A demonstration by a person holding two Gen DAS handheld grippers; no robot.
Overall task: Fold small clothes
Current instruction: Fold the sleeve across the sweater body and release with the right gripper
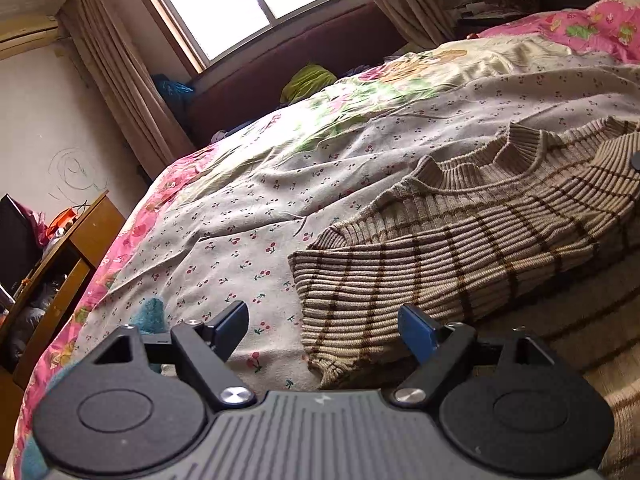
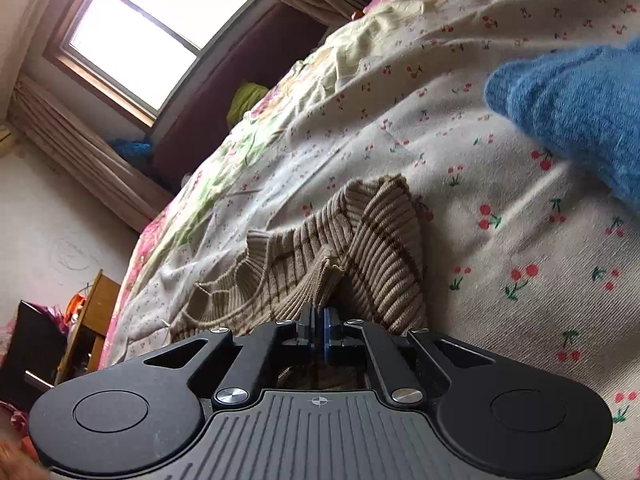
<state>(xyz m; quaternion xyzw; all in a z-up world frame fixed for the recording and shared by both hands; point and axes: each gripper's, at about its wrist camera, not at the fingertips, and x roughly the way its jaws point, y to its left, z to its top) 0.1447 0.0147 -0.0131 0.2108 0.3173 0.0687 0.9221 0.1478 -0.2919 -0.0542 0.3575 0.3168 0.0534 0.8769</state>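
Sprawling striped beige ribbed sweater (image 1: 460,240), sleeve folded

L gripper spread, R gripper clamped.
Left gripper (image 1: 324,330): blue-padded fingers (image 1: 418,330) wide apart, nothing btwn them, held low & tilted. Right gripper (image 2: 320,330): pads pressed together on a fold of the striped knit sweater (image 2: 360,248), also tilted.

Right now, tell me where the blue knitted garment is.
The blue knitted garment lies at the upper right of the right wrist view, on the cherry-print sheet, apart from the striped sweater pinched by the right gripper.
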